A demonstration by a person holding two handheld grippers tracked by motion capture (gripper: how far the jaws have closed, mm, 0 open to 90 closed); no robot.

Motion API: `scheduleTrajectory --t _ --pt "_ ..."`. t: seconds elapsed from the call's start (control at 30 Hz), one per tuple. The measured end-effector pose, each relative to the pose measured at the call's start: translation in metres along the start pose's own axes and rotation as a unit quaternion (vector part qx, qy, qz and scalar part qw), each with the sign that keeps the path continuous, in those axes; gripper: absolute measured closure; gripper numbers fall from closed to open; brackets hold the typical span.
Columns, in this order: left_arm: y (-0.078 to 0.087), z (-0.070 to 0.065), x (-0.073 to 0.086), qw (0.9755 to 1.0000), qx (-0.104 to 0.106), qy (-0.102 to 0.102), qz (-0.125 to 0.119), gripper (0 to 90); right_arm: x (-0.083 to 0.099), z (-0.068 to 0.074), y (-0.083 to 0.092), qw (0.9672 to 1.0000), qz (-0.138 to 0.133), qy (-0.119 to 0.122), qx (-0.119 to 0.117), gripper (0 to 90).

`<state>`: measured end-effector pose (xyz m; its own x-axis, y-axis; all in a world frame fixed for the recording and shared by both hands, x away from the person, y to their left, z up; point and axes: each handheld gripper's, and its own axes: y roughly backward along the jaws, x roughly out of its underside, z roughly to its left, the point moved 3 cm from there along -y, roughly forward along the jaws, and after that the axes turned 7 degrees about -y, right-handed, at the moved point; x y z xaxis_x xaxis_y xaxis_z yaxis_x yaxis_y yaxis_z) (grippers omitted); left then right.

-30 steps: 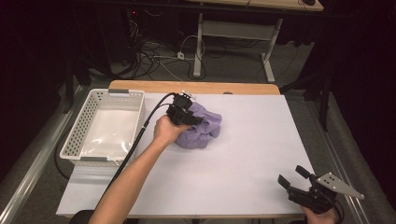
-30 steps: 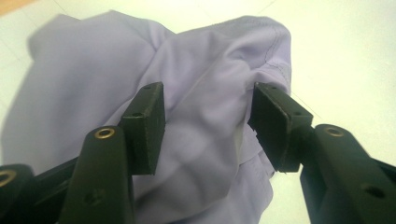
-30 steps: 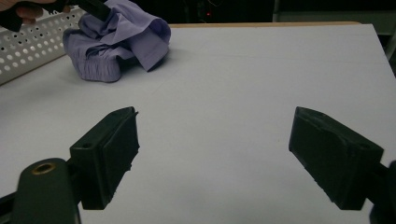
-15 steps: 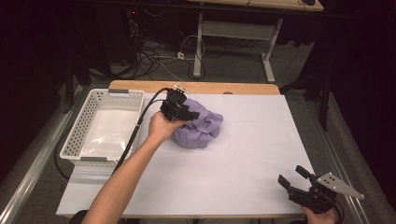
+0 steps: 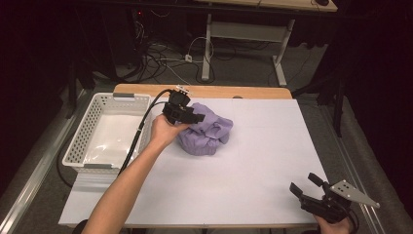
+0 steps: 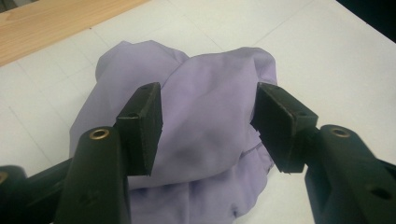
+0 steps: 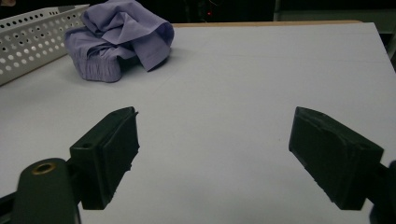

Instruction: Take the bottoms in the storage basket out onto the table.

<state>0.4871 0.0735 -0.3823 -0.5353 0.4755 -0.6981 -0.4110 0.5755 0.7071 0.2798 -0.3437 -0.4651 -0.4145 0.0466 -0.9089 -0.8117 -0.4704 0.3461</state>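
While my left claw hangs over the heap with its jaws parted and nothing pinched between them, the basket sits at nine o'clock from it, just beside my forearm: white plastic, rectangular, walls perforated in a grid, floor glossy. The lilac cloth lies crumpled at the table's twelve o'clock, near the basket's right wall but apart from it. In the left gripper view the cloth bulges up between the two black pads, which stand clear of the folds on either side. Fabric thin, soft, matte; a gathered band and a hem show on its near side in the right gripper view. The white table sheet is smooth, faintly gridded, with a strip of wood at the far edge.

My right claw rests at five o'clock, well apart from the cloth, jaws spread wide, holding nothing.

Risks, as I judge them: a shallow bite would catch one top fold only, and the rest would trail or slide out of the pads. A deep bite could snag the sheet. Swinging toward nine o'clock, a dangling hem could catch the basket rim, and my cable could foul it too.
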Motion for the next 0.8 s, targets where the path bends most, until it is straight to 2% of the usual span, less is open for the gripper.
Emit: scheduleTrajectory --t 0.27,0.33,0.47,0.8 --pt "0.012 0.003 0.005 0.9999 -0.007 0.004 -0.01 41.5 0.0 0.0 -0.001 1.0 0.002 -0.001 -0.001 16.7" --pt "0.015 0.005 0.006 0.9999 -0.012 0.003 -0.006 41.5 0.0 0.0 -0.001 1.0 0.002 0.0 0.0 16.8" --pt "0.022 0.005 0.009 0.9998 -0.011 0.006 -0.018 41.5 0.0 -0.001 0.0 1.0 0.0 -0.005 0.003 16.7" --pt "0.032 0.013 0.02 0.9995 -0.017 0.015 -0.023 41.5 0.0 -0.001 0.0 1.0 0.0 -0.004 0.004 16.7"
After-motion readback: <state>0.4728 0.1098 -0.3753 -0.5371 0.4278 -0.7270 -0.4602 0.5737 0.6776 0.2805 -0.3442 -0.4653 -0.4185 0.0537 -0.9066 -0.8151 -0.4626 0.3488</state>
